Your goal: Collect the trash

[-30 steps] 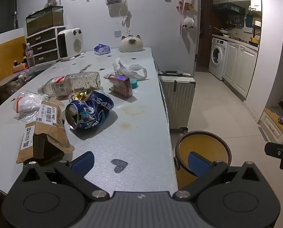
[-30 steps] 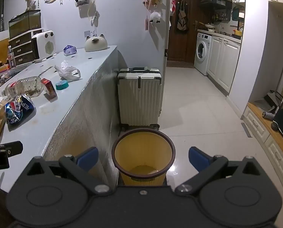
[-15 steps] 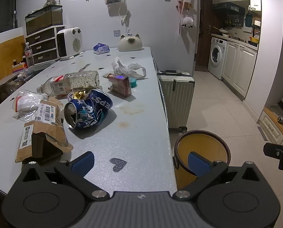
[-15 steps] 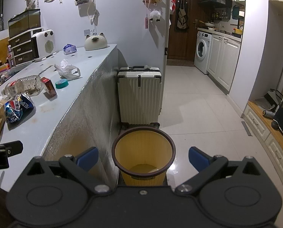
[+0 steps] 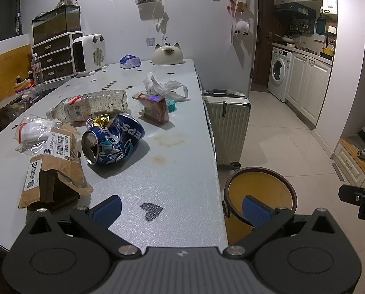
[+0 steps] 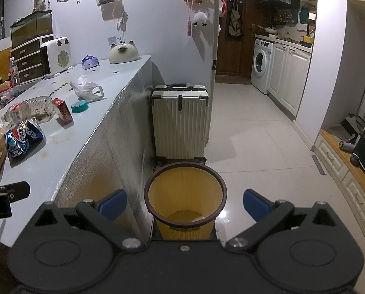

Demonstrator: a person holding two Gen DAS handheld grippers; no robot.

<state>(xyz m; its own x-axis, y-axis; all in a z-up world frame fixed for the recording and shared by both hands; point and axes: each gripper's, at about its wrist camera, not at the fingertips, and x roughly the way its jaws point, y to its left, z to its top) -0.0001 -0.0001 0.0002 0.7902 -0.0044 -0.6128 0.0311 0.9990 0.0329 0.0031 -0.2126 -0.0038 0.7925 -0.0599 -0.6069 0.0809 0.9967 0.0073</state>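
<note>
Hovering left gripper [image 5: 181,208] over counter [image 5: 182,171], jaws spread, empty (crushed can [image 5: 113,142] closest); right gripper [image 6: 184,203] released above bin [image 6: 185,196], awaiting drops.

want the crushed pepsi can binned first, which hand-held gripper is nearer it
Left. The left hand-held gripper hangs over the table edge facing the can; the right is off the table, above the bin.

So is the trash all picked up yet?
Not yet. The yellow bin looks empty. Both tools, left and right, are open and hold nothing. The crushed can, bottle, torn cardboard and plastic bag all lie on the table.
</note>
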